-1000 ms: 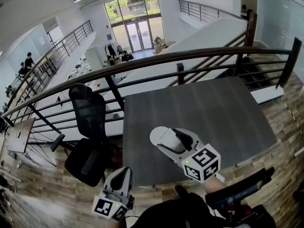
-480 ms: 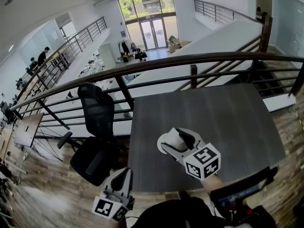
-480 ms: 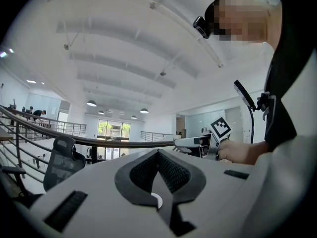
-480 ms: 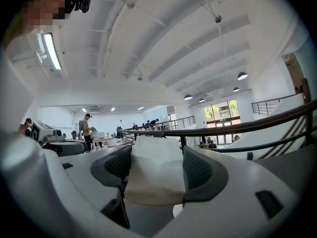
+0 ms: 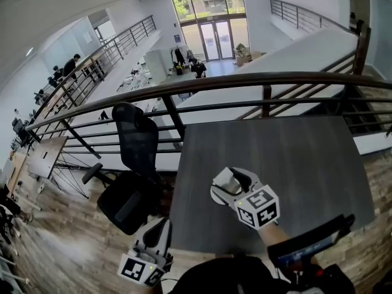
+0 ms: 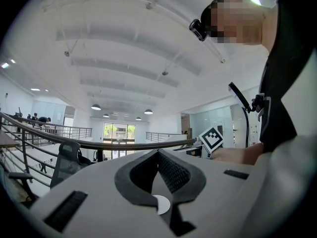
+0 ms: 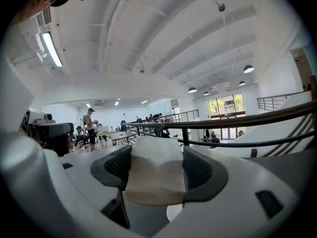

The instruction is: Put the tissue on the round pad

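While the right gripper (image 7: 156,155) grips it, the tissue (image 7: 154,175) sits as a folded white wad between the two dark ribbed fingers (image 7: 200,168). The pads stand wide apart and press on its sides, and its far end sticks out past the fingertips. In the head view this gripper is over the near left part of the dark grey wood-grain worktop (image 5: 300,158), pointing away from the person, with its marker cube (image 5: 258,207) towards the body. Whether the tissue touches the worktop cannot be told.

The left gripper (image 6: 159,156) has its fingers clenched together with nothing between them. The head view shows it off the worktop's near left corner, close to the person's body and above the wooden floor (image 5: 55,250).

A black office chair (image 5: 131,164) stands just beside the worktop's left edge. A dark metal railing (image 5: 245,81) runs along the worktop's far side. Beyond the railing lies a lower office hall with desks, a few people and a glazed entrance (image 5: 214,23).
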`<state>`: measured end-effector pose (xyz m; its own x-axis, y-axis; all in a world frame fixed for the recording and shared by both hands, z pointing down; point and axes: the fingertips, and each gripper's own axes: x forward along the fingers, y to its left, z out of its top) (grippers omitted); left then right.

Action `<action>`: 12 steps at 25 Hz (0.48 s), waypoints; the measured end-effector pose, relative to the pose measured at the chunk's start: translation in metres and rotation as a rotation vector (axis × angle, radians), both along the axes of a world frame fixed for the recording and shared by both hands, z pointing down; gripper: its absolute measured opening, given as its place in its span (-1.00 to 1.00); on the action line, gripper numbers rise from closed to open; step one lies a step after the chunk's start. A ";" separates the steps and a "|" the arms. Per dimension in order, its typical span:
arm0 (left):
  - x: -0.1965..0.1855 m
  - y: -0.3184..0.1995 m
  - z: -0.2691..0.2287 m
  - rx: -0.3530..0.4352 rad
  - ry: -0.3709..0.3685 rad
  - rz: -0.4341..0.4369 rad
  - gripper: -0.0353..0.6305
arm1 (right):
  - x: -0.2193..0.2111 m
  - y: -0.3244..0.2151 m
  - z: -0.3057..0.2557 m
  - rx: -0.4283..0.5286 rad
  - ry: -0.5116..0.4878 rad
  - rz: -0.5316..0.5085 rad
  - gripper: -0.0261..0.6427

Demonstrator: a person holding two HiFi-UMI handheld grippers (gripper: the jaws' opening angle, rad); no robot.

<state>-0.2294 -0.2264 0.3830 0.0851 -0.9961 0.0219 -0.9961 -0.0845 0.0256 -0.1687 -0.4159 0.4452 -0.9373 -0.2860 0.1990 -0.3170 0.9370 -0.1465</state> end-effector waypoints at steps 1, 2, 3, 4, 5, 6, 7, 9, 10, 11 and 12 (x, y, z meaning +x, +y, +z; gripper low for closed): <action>0.002 0.000 0.000 -0.003 0.001 -0.003 -0.88 | -0.001 -0.002 0.004 -0.005 0.008 -0.003 0.06; 0.002 -0.001 0.001 -0.008 0.002 -0.009 -0.88 | -0.002 -0.006 0.009 -0.010 0.015 -0.006 0.06; 0.001 -0.003 0.002 -0.010 0.001 -0.014 -0.88 | -0.005 -0.010 0.014 -0.014 0.022 -0.009 0.06; 0.000 -0.005 0.004 -0.013 0.001 -0.018 -0.88 | -0.009 -0.015 0.020 -0.017 0.028 -0.013 0.06; 0.000 -0.007 0.005 -0.016 0.002 -0.025 -0.88 | -0.011 -0.019 0.025 -0.021 0.033 -0.018 0.06; -0.001 -0.007 0.005 -0.022 0.004 -0.036 -0.88 | -0.013 -0.022 0.030 -0.025 0.039 -0.021 0.06; -0.002 -0.005 0.005 -0.027 0.007 -0.051 -0.88 | -0.014 -0.023 0.035 -0.029 0.047 -0.023 0.06; -0.003 0.002 0.003 -0.037 0.009 -0.080 -0.88 | -0.016 -0.023 0.046 -0.039 0.069 -0.022 0.06; -0.002 0.006 0.002 -0.038 0.008 -0.090 -0.88 | -0.016 -0.022 0.052 -0.045 0.079 -0.022 0.06; -0.001 0.010 0.001 -0.040 0.008 -0.099 -0.88 | -0.016 -0.021 0.058 -0.052 0.087 -0.023 0.06; 0.000 0.013 0.001 -0.043 0.010 -0.108 -0.88 | -0.016 -0.020 0.064 -0.060 0.095 -0.026 0.06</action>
<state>-0.2293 -0.2139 0.3836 -0.0223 -0.9977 0.0648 -0.9990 0.0247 0.0369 -0.1852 -0.4363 0.5089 -0.9203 -0.2467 0.3036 -0.3079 0.9355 -0.1732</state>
